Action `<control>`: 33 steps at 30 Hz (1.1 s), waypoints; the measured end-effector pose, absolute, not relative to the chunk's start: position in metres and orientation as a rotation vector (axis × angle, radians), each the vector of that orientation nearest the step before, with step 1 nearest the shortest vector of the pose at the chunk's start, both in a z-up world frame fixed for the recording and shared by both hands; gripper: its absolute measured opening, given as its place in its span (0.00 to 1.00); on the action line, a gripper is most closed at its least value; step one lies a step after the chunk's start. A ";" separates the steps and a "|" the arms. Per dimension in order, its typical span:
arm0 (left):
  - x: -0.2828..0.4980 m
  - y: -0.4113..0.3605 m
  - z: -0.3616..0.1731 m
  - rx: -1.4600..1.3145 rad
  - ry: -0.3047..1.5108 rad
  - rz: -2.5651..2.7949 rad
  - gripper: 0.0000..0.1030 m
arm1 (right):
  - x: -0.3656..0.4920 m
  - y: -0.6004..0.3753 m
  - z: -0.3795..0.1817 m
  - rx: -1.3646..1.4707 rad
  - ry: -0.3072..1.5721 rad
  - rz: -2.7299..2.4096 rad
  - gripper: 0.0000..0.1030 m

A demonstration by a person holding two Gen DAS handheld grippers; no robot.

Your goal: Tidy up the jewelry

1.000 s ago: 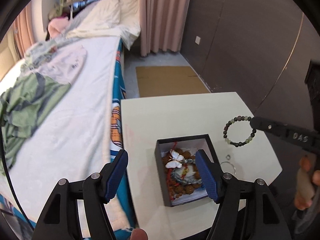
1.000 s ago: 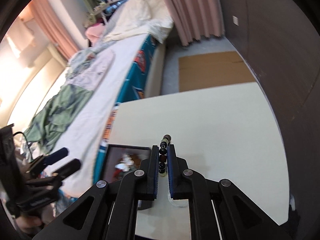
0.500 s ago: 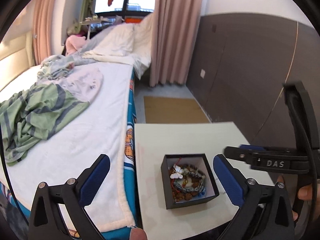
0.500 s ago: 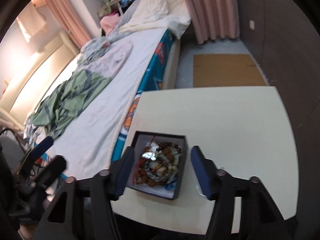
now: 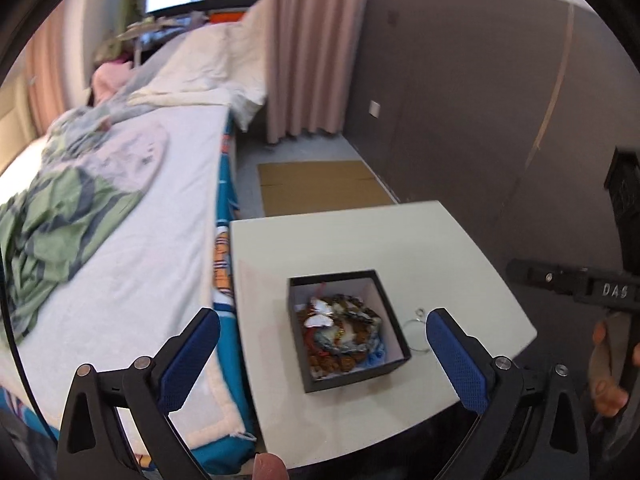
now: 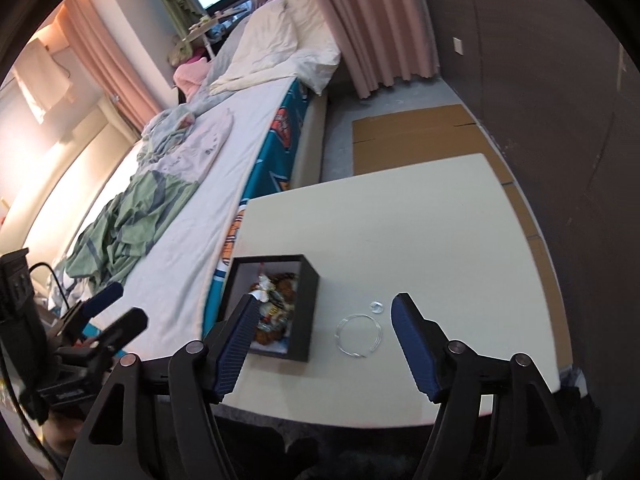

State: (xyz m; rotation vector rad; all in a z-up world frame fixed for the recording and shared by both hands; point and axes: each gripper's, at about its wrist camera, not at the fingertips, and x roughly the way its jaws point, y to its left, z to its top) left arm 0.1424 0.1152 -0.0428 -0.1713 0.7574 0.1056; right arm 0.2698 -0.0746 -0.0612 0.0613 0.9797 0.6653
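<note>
Your left gripper (image 5: 322,346) hangs wide and empty over the box (image 5: 347,328), jewelry heaped inside. Right gripper (image 6: 324,344): jaws have just been opening, nothing between them. They frame the wire hoop (image 6: 359,335) and ring (image 6: 376,307), likely the 2 next picks.

On our worktop (image 6: 420,220) the only real obstacle is the black box (image 6: 304,312) of jewelry near the bed-side edge. Beyond the box the surface is bare, so we can pass there freely. Just beside the box, on the side away from the bed (image 5: 132,240), lie a thin wire hoop (image 6: 358,336) and a small ring (image 6: 376,307), flat and easy to clear.
</note>
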 end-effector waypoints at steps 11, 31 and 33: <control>0.176 0.061 -0.052 -0.088 0.867 -0.025 0.99 | 0.275 -0.139 -0.066 0.124 0.979 0.603 0.78; 0.236 -0.027 -0.138 0.247 1.235 -0.267 0.40 | 0.281 -0.216 -0.130 0.279 1.058 0.514 0.78; 0.241 -0.029 -0.148 0.249 1.269 -0.270 0.35 | 0.284 -0.218 -0.133 0.276 1.062 0.509 0.78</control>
